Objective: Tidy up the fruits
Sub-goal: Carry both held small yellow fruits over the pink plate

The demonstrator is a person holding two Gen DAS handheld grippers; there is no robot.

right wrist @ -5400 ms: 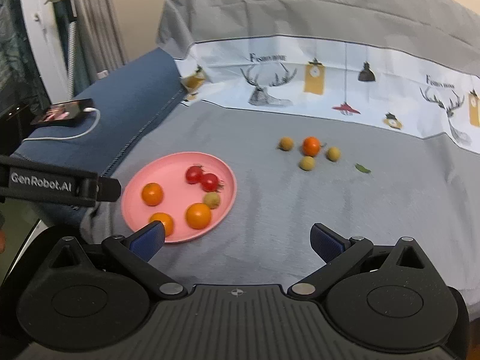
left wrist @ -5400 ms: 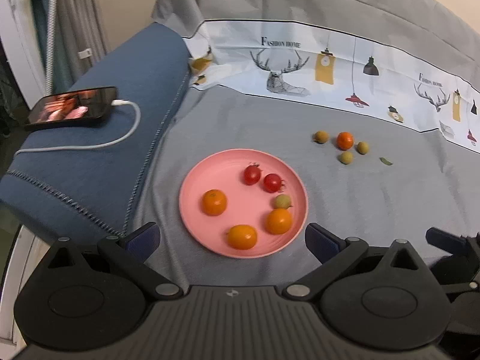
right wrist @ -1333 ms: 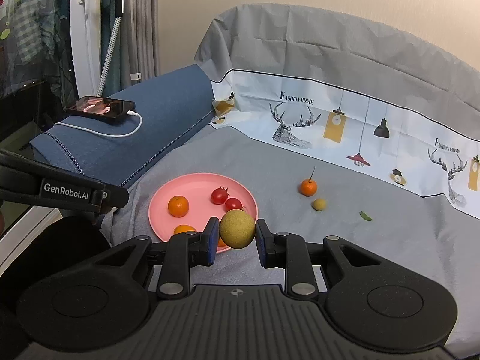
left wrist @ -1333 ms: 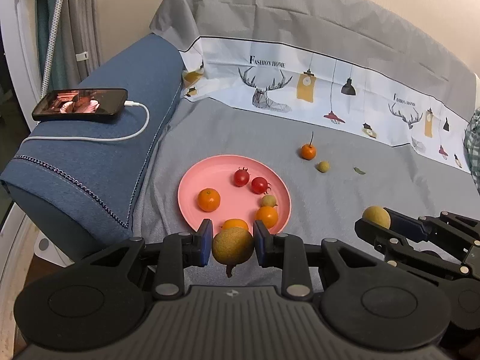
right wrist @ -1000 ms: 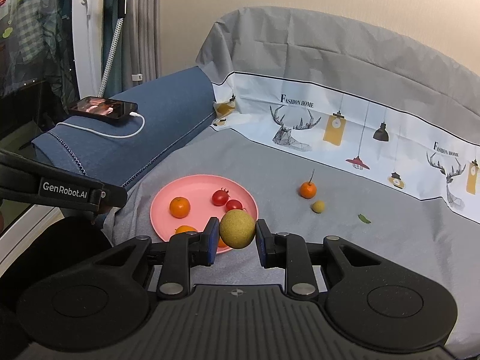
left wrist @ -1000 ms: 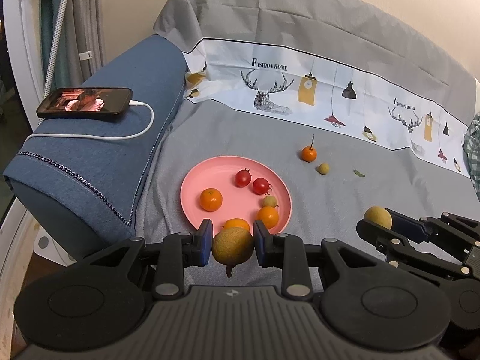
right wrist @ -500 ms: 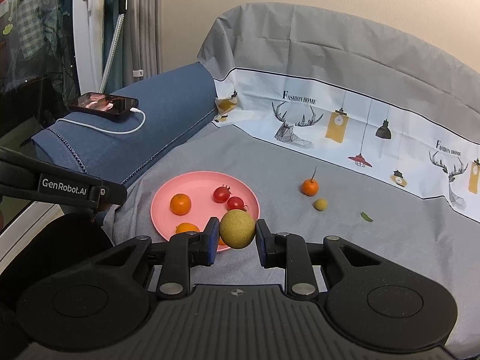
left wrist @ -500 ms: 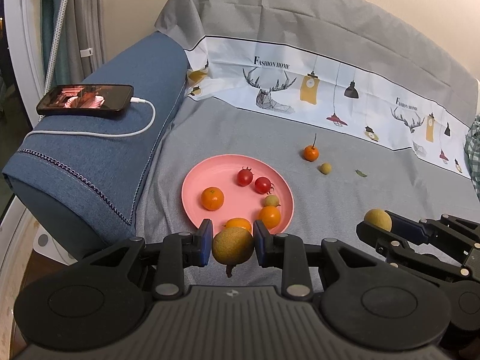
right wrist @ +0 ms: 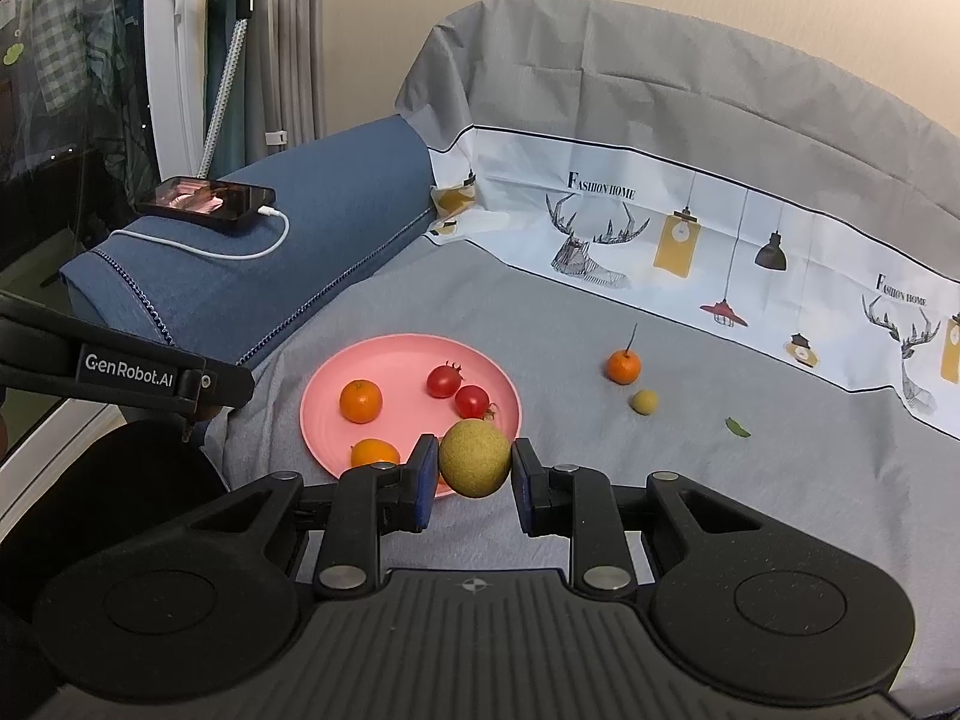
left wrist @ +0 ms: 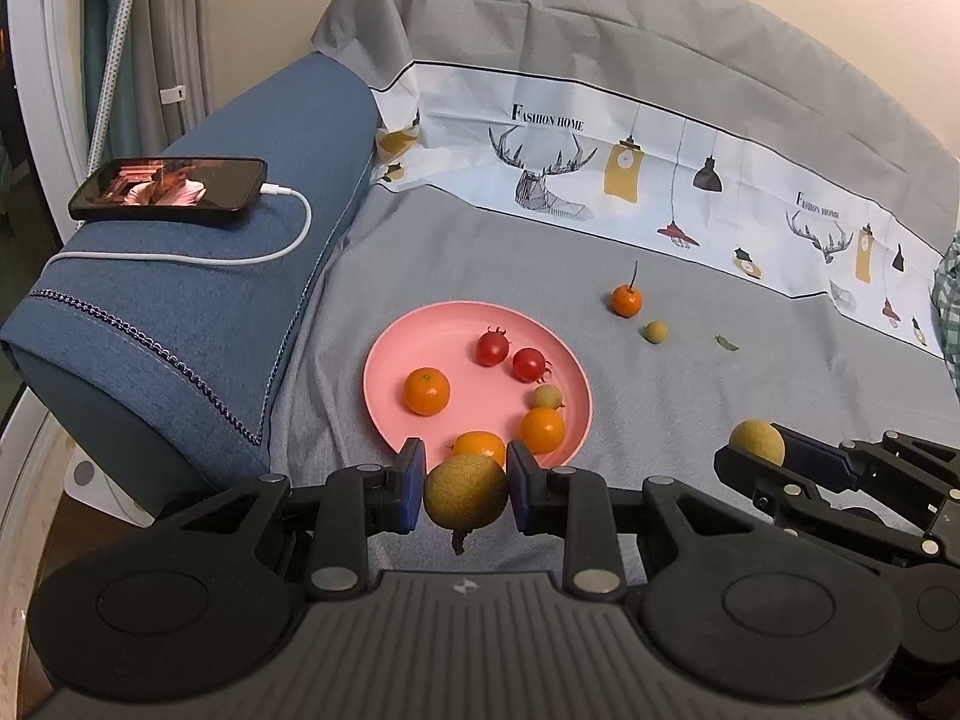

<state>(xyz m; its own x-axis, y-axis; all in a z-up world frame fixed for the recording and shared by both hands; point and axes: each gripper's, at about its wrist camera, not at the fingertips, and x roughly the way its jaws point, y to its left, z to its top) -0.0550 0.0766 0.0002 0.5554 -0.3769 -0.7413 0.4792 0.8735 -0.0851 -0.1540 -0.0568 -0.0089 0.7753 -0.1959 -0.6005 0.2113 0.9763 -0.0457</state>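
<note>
— Blue-padded, the left gripper (left wrist: 465, 491) pinches a rough tan round fruit with a short stem (left wrist: 465, 493) between its two pads, held in the air over the near edge of the round pink plastic plate (left wrist: 390, 360).

— And the right gripper (right wrist: 472, 469)?

— It clamps a smoother yellow-green round fruit (right wrist: 474, 457) the same way, above the plate's near right rim (right wrist: 318, 420); from the left wrist it shows off to the right, well apart from the plate.

— What lies on the plate?

— Three small oranges (left wrist: 426, 391), two red cherry tomatoes (left wrist: 493, 348) side by side, and a little pale green fruit (left wrist: 546, 397) touching the orange below it.

— Beyond it?

— On the grey cloth (left wrist: 690, 396), a stemmed small orange (left wrist: 626, 301), a small yellowish round fruit (left wrist: 656, 332) just beside it, and a green leaf (left wrist: 727, 343) further right. On the blue fabric armrest (left wrist: 180, 300) to the left, a black phone with a lit screen (left wrist: 168, 188) lies plugged into a white cable (left wrist: 240, 255).
</note>
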